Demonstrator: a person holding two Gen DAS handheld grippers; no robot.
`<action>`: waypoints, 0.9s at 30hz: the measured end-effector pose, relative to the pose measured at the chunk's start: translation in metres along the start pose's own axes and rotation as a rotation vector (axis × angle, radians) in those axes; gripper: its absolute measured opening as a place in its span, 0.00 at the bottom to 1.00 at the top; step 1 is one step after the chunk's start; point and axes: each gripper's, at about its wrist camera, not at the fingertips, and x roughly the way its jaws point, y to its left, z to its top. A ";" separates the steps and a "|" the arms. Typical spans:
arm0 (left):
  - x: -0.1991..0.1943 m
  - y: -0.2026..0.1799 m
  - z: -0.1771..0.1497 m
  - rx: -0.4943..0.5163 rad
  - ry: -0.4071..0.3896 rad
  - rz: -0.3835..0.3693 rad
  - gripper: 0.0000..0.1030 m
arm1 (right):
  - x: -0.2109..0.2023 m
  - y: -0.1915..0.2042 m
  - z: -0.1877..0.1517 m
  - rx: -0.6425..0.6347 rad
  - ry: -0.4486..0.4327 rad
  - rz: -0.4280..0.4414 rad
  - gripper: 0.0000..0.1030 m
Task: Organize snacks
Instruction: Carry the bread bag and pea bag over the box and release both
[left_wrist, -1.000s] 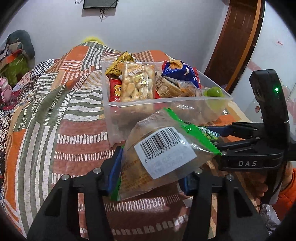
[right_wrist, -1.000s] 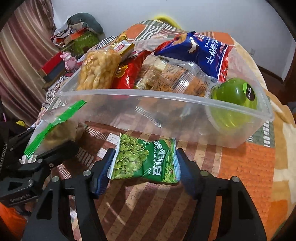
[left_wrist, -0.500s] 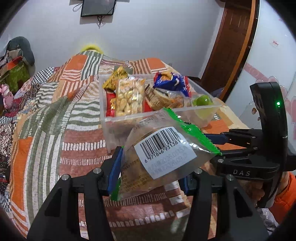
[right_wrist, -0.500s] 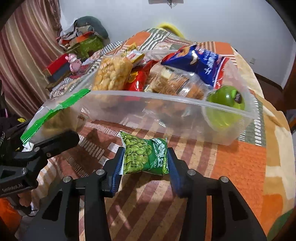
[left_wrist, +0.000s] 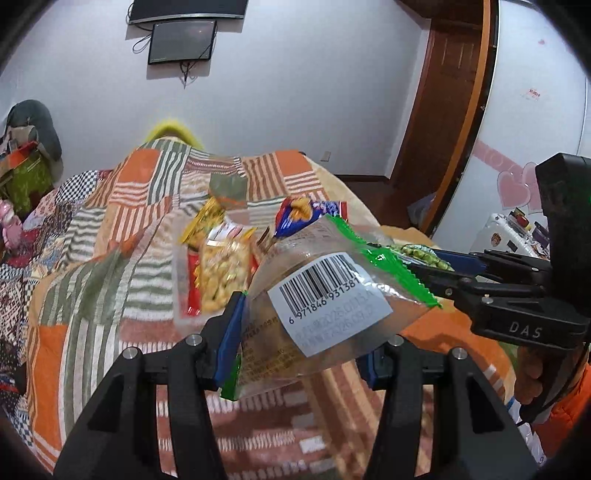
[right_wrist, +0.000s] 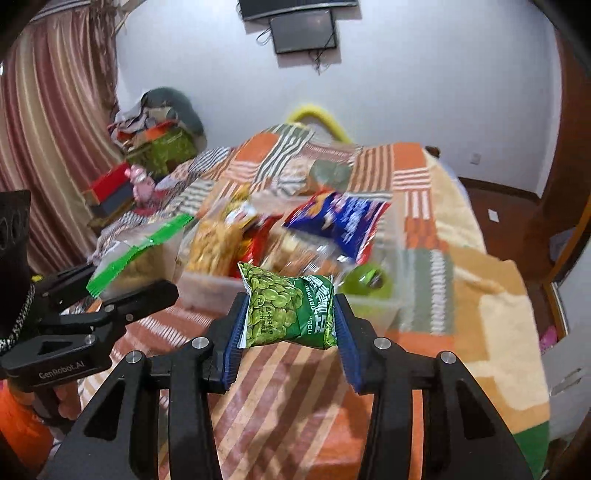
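Now left tool (left_wrist: 303, 339) pinching crinkly clear packet (left_wrist: 317, 310) — right tool (right_wrist: 290, 325) squeezing puffy green-pea pouch (right_wrist: 290, 310).

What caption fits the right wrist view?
Right gripper holds a green pea packet above the bedspread, before the snack bin.

Green pea packet (right_wrist: 290, 308), clear packet (left_wrist: 317, 314) edged in green — white barcode label, blue snack bag (right_wrist: 341, 221), bedspread (right_wrist: 424, 236) — orange, white, olive stripes, blue gripper pads (right_wrist: 236, 334).
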 end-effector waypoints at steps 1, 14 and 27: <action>0.003 -0.002 0.004 0.002 -0.002 0.001 0.51 | 0.001 -0.003 0.003 0.005 -0.006 -0.008 0.40; 0.049 0.000 0.059 0.000 -0.034 0.002 0.51 | 0.025 -0.031 0.038 0.031 -0.040 -0.056 0.40; 0.105 0.007 0.051 0.007 0.069 0.014 0.59 | 0.056 -0.040 0.043 0.027 0.020 -0.042 0.47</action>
